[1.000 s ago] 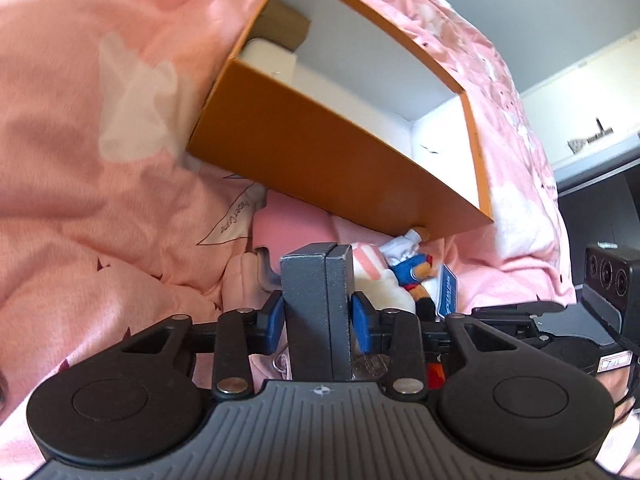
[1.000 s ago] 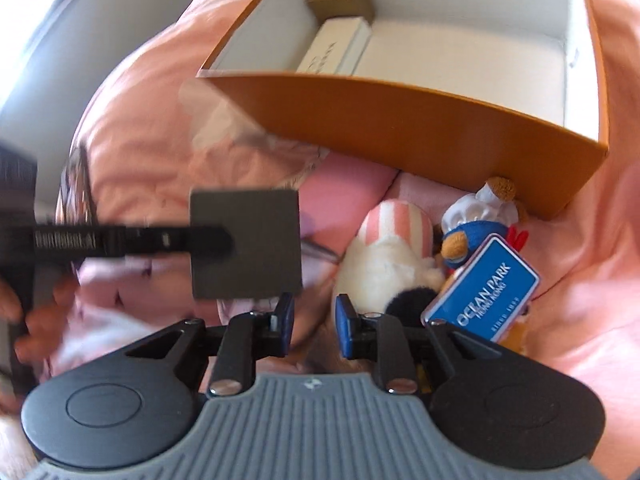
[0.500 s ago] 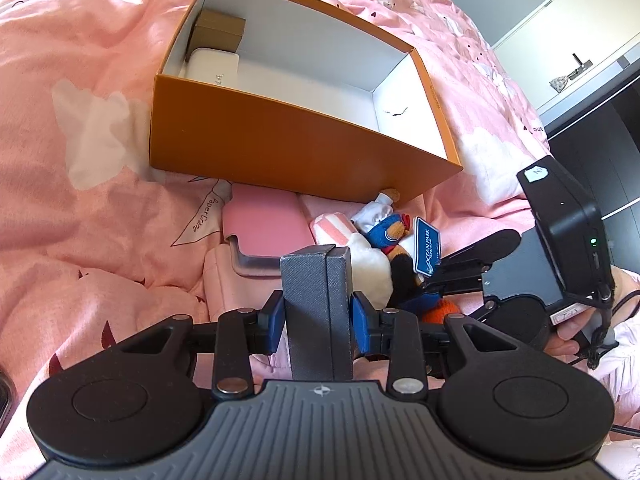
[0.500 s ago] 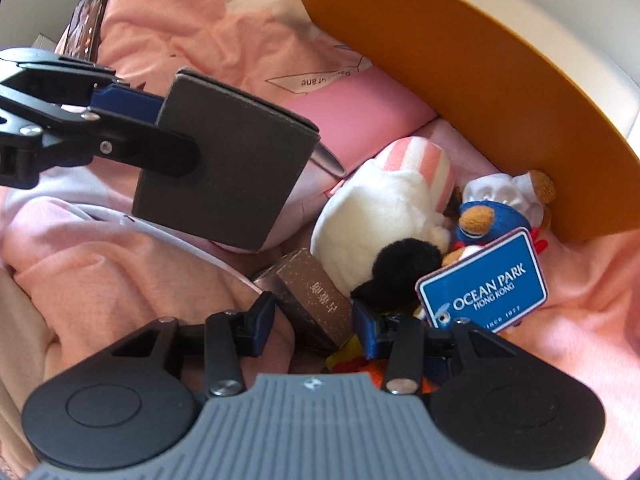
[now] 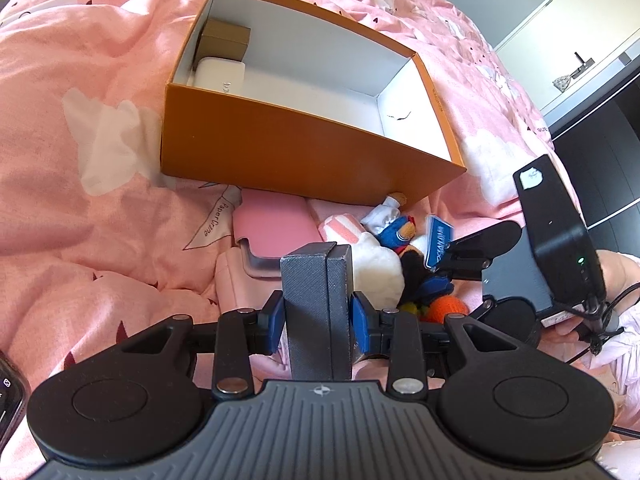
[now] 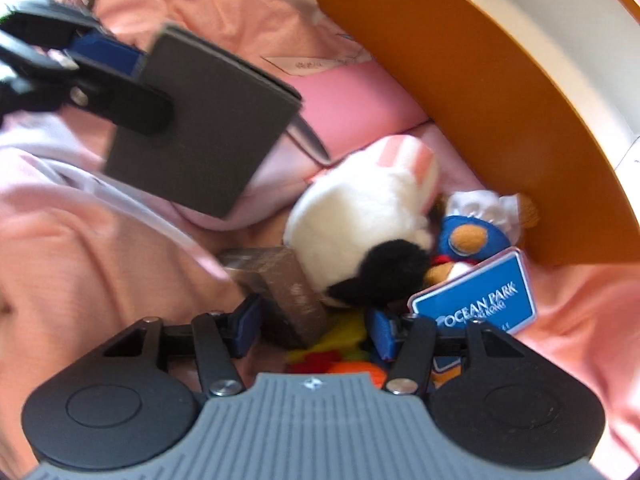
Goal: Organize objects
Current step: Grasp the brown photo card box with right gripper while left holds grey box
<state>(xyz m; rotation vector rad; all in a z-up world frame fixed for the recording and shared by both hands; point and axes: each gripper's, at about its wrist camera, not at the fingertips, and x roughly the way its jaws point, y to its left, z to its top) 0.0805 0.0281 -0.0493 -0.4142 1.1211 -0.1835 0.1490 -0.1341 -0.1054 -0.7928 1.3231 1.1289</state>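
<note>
Pink bedding (image 5: 100, 240) fills both views, with an open orange box (image 5: 304, 148) resting on it that holds a white box (image 5: 220, 74) and a brown box (image 5: 226, 36) at one end. My left gripper (image 5: 318, 312) is clamped on a flat dark grey case (image 5: 316, 304), held above the bed in front of the box. My right gripper (image 6: 312, 326) has its jaws spread wide around a small brown box (image 6: 280, 284) lying beside a white plush toy (image 6: 360, 216) and a blue "Ocean Park" tag (image 6: 476, 300).
</note>
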